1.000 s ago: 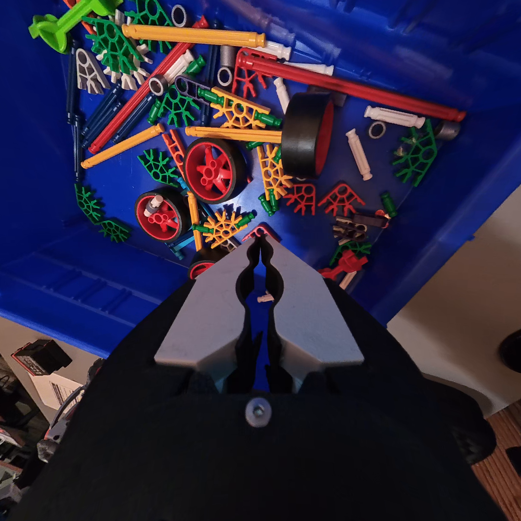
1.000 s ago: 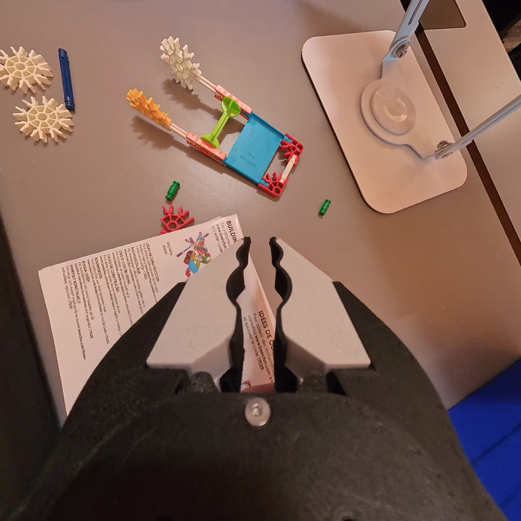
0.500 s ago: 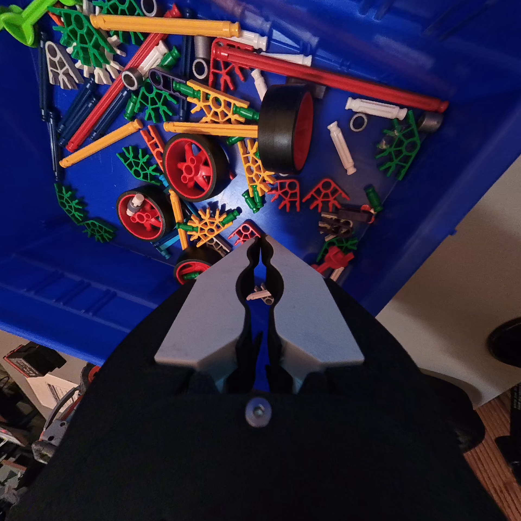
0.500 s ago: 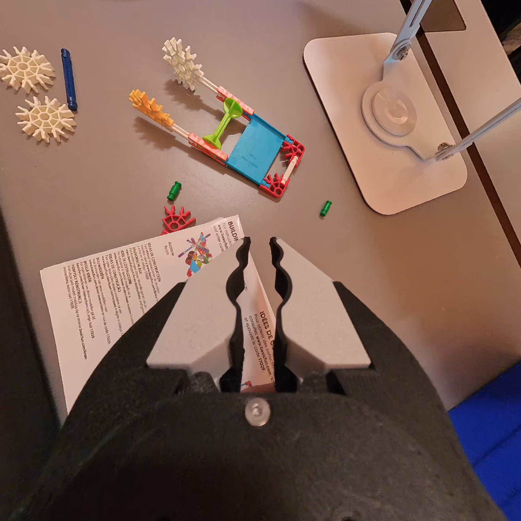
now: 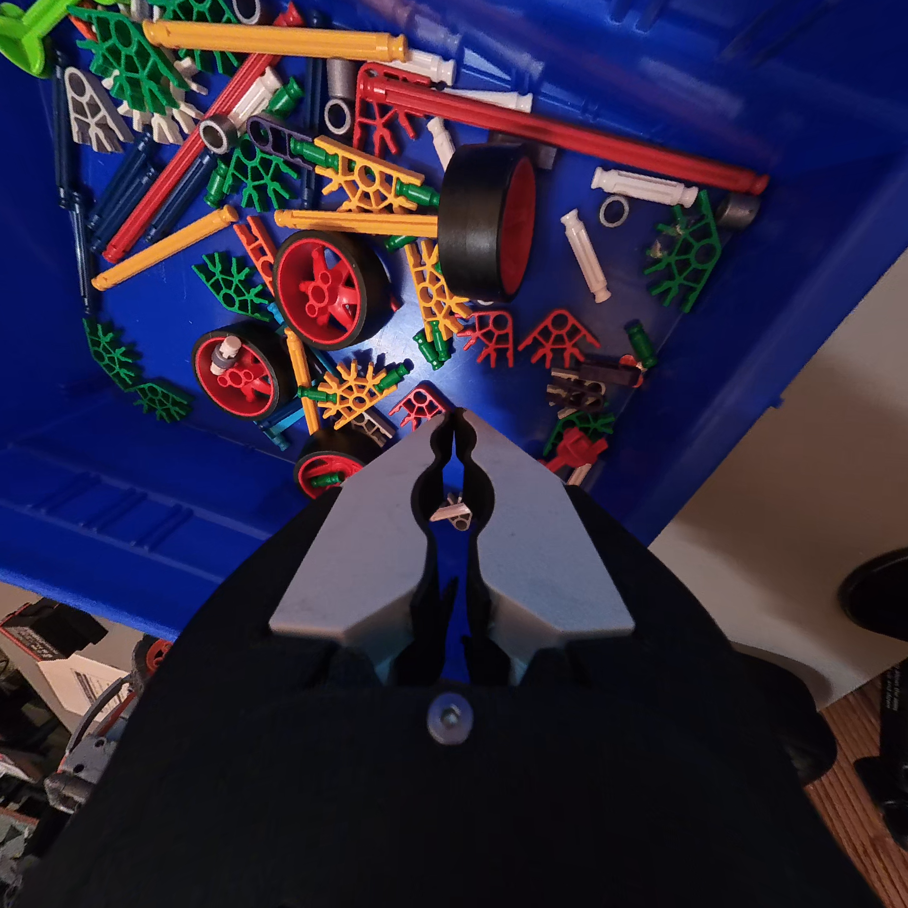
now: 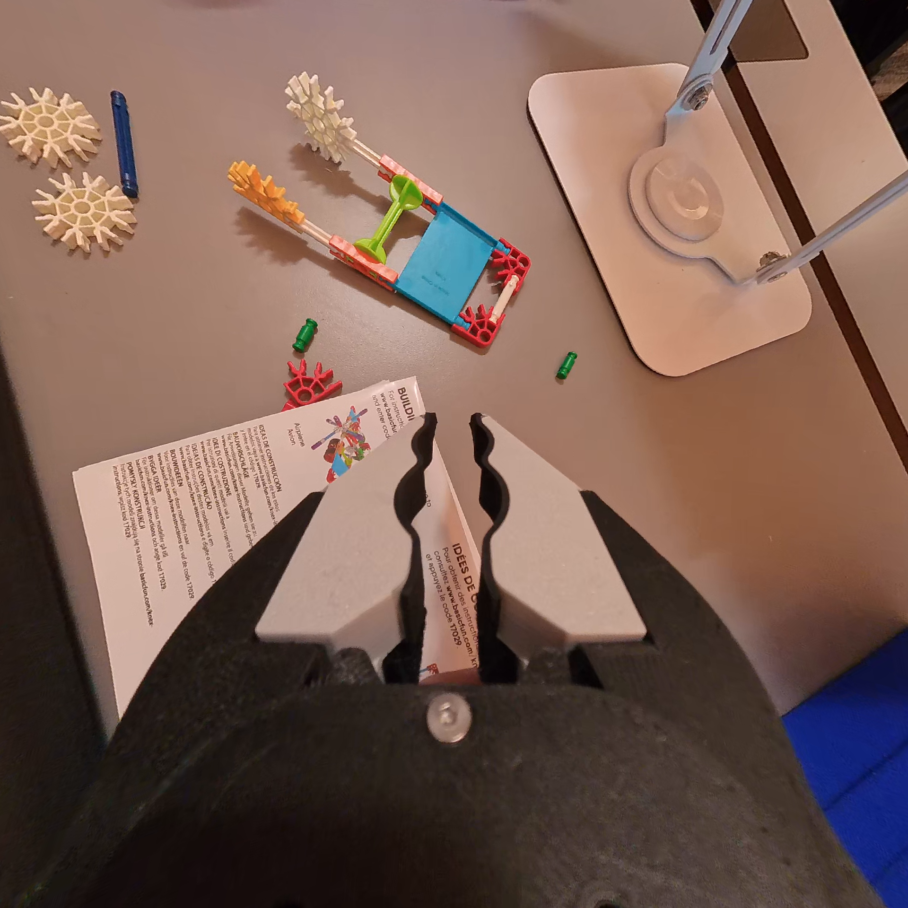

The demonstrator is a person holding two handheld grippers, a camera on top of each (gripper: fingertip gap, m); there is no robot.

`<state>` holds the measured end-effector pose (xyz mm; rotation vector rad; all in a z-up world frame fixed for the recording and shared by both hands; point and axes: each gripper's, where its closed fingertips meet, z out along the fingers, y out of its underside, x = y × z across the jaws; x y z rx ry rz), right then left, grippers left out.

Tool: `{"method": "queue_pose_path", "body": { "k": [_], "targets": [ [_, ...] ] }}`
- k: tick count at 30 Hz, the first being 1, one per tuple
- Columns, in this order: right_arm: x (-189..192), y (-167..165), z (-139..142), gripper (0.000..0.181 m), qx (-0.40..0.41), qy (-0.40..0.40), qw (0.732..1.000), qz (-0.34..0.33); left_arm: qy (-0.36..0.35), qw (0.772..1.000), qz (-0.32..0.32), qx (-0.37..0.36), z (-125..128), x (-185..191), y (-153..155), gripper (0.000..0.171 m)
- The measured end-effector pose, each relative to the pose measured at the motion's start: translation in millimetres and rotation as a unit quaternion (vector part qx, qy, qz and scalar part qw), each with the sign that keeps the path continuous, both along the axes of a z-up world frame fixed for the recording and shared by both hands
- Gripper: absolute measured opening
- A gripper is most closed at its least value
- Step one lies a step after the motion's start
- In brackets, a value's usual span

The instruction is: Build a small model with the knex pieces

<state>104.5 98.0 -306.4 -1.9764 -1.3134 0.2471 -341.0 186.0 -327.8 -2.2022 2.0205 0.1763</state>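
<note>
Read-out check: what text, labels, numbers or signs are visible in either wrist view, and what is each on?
I don't transcribe writing; here is what bears it.
White leaflet on the grey table: legible printed lines, headings and a small coloured picture.
Blue panel of the small model: tiny moulded marking, too small to read.
Box below the blue bin, left wrist view: printed label, blurred.
Black item at the right edge: white print, blurred.
</note>
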Motion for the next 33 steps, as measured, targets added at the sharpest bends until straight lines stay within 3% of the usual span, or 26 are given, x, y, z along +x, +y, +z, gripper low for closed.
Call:
{"method": "queue_pose_path", "body": {
  "k": [11, 15, 19, 23, 28, 33],
  "targets": [
    [-1, 1, 1, 0.014, 0.003, 0.002, 1.000, -0.003, -0.021, 1.000, -0.004, 0.008, 14, 5, -4, 0.000],
    [-3, 0, 2, 0.014, 0.005, 0.004, 1.000, 0.001, -0.096, 0.995, 0.001, -0.006, 34, 22, -9, 0.000],
    [-5, -2, 0, 0.014, 0.004, 0.003, 1.000, 0.007, -0.118, 0.993, 0.021, -0.016, 44, 19, -10, 0.000],
    [-6, -2, 0, 0.014, 0.004, 0.004, 1.000, 0.008, -0.099, 0.995, 0.022, -0.024, 38, 12, -16, 0.000],
    [-5, 0, -3, 0.014, 0.003, 0.004, 1.000, 0.003, -0.054, 0.998, 0.012, -0.041, 9, 7, -22, 0.000],
    [-4, 4, -6, 0.014, 0.001, 0.002, 1.000, -0.005, -0.047, 0.999, 0.016, 0.015, 11, 9, 16, 0.026]
  ]
}}
